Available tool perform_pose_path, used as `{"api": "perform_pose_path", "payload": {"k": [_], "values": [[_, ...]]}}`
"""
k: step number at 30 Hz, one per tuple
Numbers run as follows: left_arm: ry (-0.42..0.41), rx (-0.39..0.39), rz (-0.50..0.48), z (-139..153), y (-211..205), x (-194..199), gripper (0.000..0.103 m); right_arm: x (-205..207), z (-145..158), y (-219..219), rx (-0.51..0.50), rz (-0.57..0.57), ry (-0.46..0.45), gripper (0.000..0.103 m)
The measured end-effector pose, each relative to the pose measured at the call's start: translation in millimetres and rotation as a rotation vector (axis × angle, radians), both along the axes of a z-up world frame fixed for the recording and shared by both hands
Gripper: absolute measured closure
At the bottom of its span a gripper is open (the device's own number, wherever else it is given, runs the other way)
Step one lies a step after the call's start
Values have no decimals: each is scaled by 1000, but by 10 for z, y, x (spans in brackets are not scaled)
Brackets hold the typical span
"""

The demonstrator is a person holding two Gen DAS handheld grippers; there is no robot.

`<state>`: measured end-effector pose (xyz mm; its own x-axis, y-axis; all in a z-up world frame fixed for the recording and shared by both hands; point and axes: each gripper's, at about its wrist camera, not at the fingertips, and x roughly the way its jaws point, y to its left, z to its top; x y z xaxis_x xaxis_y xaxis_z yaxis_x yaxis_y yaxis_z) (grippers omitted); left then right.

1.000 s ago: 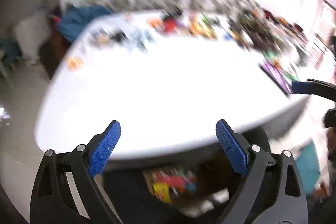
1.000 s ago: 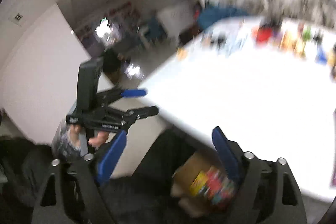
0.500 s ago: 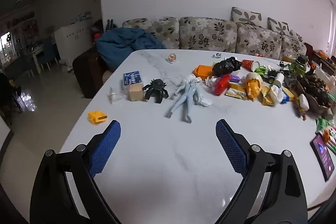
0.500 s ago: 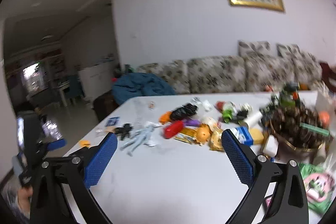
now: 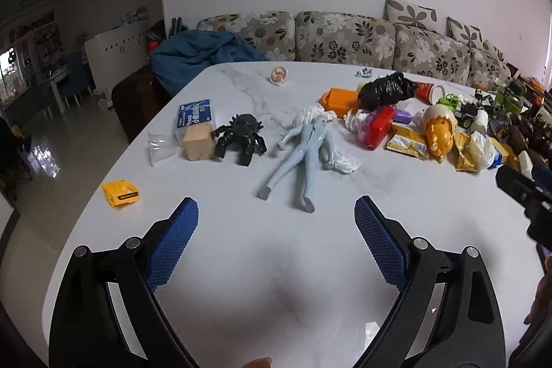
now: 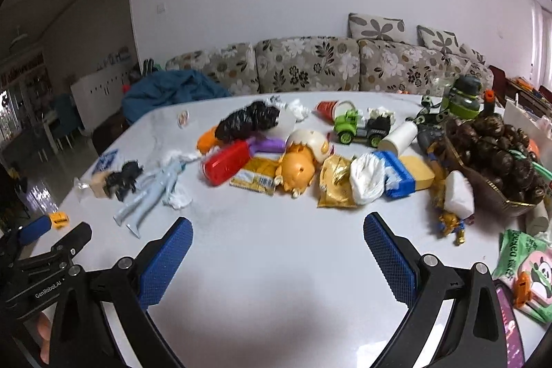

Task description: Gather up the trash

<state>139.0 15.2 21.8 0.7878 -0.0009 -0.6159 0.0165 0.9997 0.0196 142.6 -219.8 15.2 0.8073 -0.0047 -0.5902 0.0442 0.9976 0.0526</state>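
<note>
White table [image 5: 276,250] now lying sharp in view after a blurred swing; both grippers' jaws gaping wide, holding nothing, wrappers [image 6: 336,185] and tissue [image 5: 339,161] lying uncollected.

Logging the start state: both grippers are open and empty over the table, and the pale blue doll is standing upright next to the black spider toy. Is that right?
Not quite. The doll is lying flat on the table, not standing; the left wrist view shows it. The rest holds: it lies beside the spider toy, and the left gripper and right gripper are open and empty.
</note>
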Motion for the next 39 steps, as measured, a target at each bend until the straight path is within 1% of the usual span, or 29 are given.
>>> {"api": "perform_pose_path", "payload": {"k": [6, 9, 14, 23, 30, 39], "values": [[2, -14, -19, -87, -20, 62, 13, 52, -108, 46, -6, -22, 26, 5], [3, -31, -10, -109, 2, 85, 13, 61, -142, 67, -4, -31, 35, 5], [15, -25, 2, -141, 15, 132, 13, 48, -198, 134, -13, -35, 45, 5], [24, -25, 6, -176, 44, 153, 13, 18, -211, 202, -43, -36, 39, 5], [30, -20, 10, -194, 53, 147, 13, 5, -221, 152, -19, -42, 47, 5], [33, -27, 8, -213, 30, 115, 13, -15, -227, 142, -11, -38, 50, 5]]}}
